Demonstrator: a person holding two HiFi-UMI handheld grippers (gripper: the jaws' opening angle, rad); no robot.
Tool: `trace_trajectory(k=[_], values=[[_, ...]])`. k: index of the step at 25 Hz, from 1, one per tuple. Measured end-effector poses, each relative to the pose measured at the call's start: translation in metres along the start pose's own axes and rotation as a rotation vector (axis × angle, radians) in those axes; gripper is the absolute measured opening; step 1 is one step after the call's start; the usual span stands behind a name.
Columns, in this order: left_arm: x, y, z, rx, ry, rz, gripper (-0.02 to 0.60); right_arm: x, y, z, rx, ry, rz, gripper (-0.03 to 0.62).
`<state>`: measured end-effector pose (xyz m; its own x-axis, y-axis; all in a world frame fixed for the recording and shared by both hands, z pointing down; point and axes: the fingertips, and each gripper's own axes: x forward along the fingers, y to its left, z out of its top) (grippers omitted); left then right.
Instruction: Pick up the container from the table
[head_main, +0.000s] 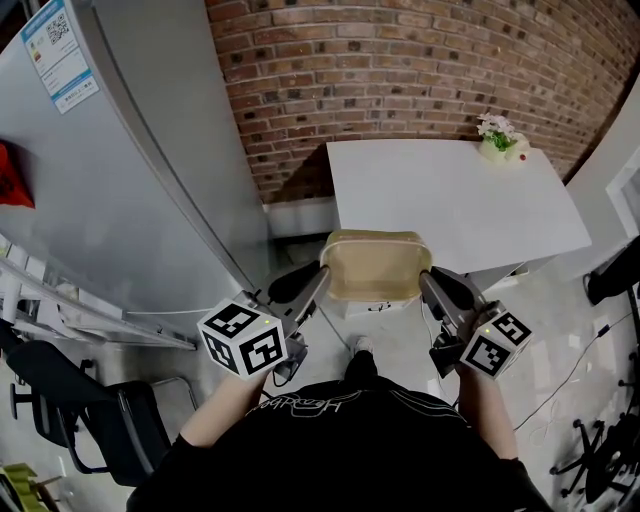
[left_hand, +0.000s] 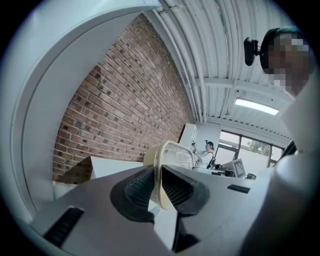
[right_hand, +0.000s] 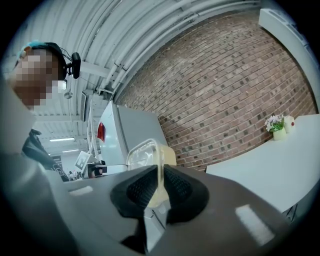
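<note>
Brick wall (head_main: 400, 60), white table (head_main: 450, 200): container (head_main: 373, 265) held in the air.
Left gripper (head_main: 322, 275) and right gripper (head_main: 428, 280) each clamp an opposite wall of the beige tub, just off the table's near edge.

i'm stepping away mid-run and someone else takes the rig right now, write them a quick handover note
Left gripper: jaws shut on the left rim of the container.
Right gripper: jaws shut on the container's right rim.
Container: beige, open-topped, looks empty, carried roughly level between the two grippers, in the air at the near edge of the white table.
Flower pot: far corner of the table, well away.
Done: container gripped on both sides and lifted off the table.
Left: probably just hold both grips evenly so it does not tip; no put-down spot is shown.
</note>
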<state>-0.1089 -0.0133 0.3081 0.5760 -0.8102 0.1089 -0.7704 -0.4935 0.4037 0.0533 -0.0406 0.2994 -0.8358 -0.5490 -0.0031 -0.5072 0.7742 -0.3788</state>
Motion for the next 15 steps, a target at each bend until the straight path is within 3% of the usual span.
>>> trace_trajectory(k=[15], values=[[-0.009,-0.013,0.0,0.014,-0.009,-0.023,0.051,-0.014,0.013,0.0,-0.002,-0.003,-0.016,0.041]])
